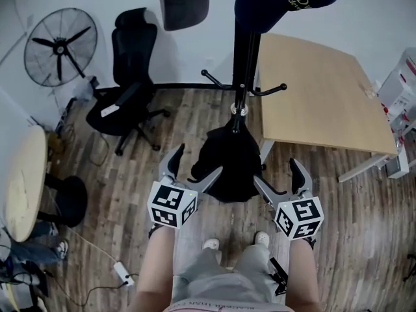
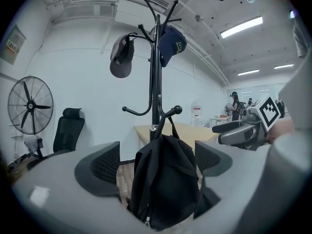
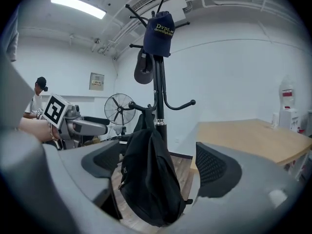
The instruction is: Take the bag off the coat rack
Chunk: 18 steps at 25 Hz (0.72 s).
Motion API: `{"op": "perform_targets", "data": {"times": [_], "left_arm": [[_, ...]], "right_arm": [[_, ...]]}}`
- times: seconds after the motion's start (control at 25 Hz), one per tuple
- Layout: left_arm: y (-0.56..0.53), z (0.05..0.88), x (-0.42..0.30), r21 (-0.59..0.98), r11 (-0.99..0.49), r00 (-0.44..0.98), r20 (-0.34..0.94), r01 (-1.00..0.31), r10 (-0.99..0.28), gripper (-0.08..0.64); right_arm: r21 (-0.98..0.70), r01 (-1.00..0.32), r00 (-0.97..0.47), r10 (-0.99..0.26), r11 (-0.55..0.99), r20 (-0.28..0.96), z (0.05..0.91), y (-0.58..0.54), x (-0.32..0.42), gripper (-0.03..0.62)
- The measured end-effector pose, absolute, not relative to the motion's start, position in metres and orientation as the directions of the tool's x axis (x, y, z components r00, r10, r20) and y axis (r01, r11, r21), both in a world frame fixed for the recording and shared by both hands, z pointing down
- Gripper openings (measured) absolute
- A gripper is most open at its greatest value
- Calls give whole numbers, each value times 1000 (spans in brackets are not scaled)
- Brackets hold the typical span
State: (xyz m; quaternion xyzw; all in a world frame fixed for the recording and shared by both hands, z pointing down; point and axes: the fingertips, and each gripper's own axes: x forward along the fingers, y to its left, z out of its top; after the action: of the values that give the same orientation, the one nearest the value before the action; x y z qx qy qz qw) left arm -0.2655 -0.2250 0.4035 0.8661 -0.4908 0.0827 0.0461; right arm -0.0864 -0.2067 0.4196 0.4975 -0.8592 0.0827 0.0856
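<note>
the black bag hangs from a low hook of the coat rack. left tool and right tool both gape wide, empty, facing it.

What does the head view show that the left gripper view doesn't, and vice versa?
Head view only: the person's shoes, a power strip, a round table. Left gripper view only: ceiling lights, a distant person. Both: the bag hanging on the rack, a grey cap, a navy cap, the fan, the chair, the desk.
</note>
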Motion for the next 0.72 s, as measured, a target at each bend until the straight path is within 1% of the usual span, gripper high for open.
{"op": "perform_targets", "data": {"times": [0.12, 0.4, 0.44, 0.52, 0.72], "left_arm": [[-226, 412, -259, 11, -549, 540, 198, -836, -818, 492], [-224, 445, -261, 43, -595, 585, 251, -803, -771, 466], [-224, 449, -262, 46, -600, 590, 258, -798, -765, 459], [-226, 457, -261, 40, -611, 597, 274, -790, -754, 445], [-237, 476, -267, 12, -614, 587, 309, -789, -748, 407]], "right_arm": [[-62, -883, -465, -851, 465, 245, 429, -200, -89, 482], [-57, -887, -452, -838, 458, 305, 460, -192, -114, 466], [-51, -889, -447, -837, 455, 316, 464, -192, -117, 460], [-37, -893, -434, -837, 448, 333, 472, -194, -120, 416], [-61, -904, -414, -834, 422, 364, 495, -206, -123, 403]]}}
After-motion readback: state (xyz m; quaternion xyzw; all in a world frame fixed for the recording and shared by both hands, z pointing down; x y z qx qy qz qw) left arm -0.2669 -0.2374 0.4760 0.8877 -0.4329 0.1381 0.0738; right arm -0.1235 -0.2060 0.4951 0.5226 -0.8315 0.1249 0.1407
